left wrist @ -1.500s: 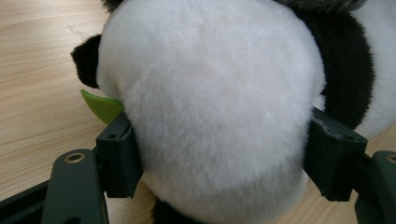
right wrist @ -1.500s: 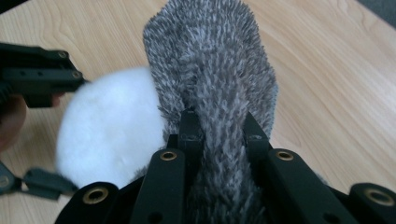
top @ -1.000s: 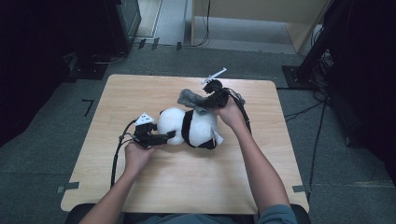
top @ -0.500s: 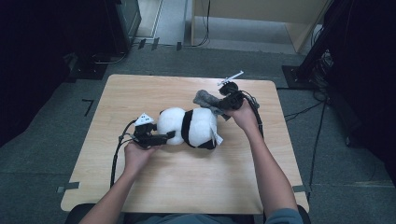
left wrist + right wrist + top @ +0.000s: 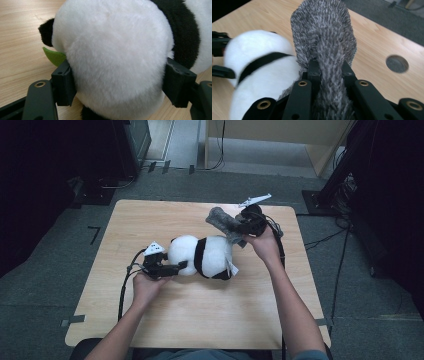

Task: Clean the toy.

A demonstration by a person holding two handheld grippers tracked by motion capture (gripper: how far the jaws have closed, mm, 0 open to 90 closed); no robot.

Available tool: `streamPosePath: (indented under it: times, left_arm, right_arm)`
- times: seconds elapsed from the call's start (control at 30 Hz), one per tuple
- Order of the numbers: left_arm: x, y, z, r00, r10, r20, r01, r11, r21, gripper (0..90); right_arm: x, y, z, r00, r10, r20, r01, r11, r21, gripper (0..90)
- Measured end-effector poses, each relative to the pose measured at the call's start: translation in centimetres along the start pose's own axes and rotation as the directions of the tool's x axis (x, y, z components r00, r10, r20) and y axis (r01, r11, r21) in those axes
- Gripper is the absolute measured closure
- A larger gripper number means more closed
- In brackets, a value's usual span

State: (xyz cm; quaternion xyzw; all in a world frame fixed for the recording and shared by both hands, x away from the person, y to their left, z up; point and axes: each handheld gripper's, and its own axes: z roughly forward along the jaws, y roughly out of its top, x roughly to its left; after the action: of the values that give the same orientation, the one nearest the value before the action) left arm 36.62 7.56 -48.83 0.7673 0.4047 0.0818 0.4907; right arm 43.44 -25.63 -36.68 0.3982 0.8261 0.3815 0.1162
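Observation:
A black and white panda plush (image 5: 207, 257) lies on its side at the middle of the wooden table (image 5: 150, 220). My left gripper (image 5: 177, 267) grips its white head (image 5: 112, 50) from the left, a jaw pressed into each side, with a green leaf (image 5: 53, 56) beside one jaw. My right gripper (image 5: 237, 226) hovers above the panda's far right end, shut on a grey fuzzy cloth (image 5: 220, 217). In the right gripper view the cloth (image 5: 324, 32) rises from between the jaws of that gripper (image 5: 328, 66), and the panda (image 5: 262, 72) is blurred at the left.
A round cable hole (image 5: 397, 63) sits in the tabletop beyond the cloth. Black cables (image 5: 125, 280) trail from the left gripper toward the near edge. Grey carpet and dark equipment (image 5: 130, 145) surround the table.
My right gripper has moved right, farther back and upward with the grey cloth, lifting it off the panda's end. The left gripper and the panda's head have stayed put.

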Motion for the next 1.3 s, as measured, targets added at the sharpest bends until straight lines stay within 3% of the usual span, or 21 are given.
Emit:
streamPosePath:
  times: [0.13,0.3,0.53,0.7,0.83,0.93,1.0,1.3]
  left_arm:
    - [0.0,0.0,0.0,1.0000,0.004,-0.001,-0.004,1.0000,0.000,24.6]
    - [0.0,0.0,0.0,1.0000,0.004,-0.002,-0.004,1.0000,-0.002,24.6]
    - [0.0,0.0,0.0,1.0000,0.005,-0.003,-0.005,1.0000,-0.001,24.6]
    - [-0.1,0.0,0.0,1.0000,0.003,-0.004,-0.004,1.0000,-0.002,24.6]
    - [-0.1,0.0,0.0,1.0000,0.004,-0.005,-0.004,1.0000,-0.001,24.6]
    - [-0.1,0.0,0.0,1.0000,0.002,-0.005,-0.002,1.0000,0.002,24.6]
    - [-0.1,0.1,0.0,1.0000,0.004,-0.006,-0.004,1.0000,0.002,24.6]
    - [-0.1,0.1,0.0,1.0000,0.003,-0.008,-0.003,1.0000,0.007,24.6]
  right_arm:
    - [2.2,1.1,0.3,0.9983,-0.046,-0.036,0.045,0.999,-0.025,76.6]
    - [4.8,2.1,1.9,0.9920,-0.102,-0.075,0.100,0.995,-0.026,75.9]
    - [8.1,2.8,5.0,0.9810,-0.133,-0.141,0.134,0.991,-0.005,75.4]
    - [9.6,2.6,6.4,0.9740,-0.155,-0.165,0.158,0.987,0.007,74.0]
    - [10.4,2.5,7.3,0.9692,-0.158,-0.189,0.166,0.986,0.027,70.2]
    - [10.9,2.0,8.2,0.9685,-0.173,-0.179,0.188,0.980,0.069,70.0]
    - [10.9,1.7,8.2,0.9690,-0.183,-0.166,0.193,0.980,0.049,71.4]
    - [10.4,1.4,7.5,0.9709,-0.193,-0.142,0.205,0.976,0.073,75.9]
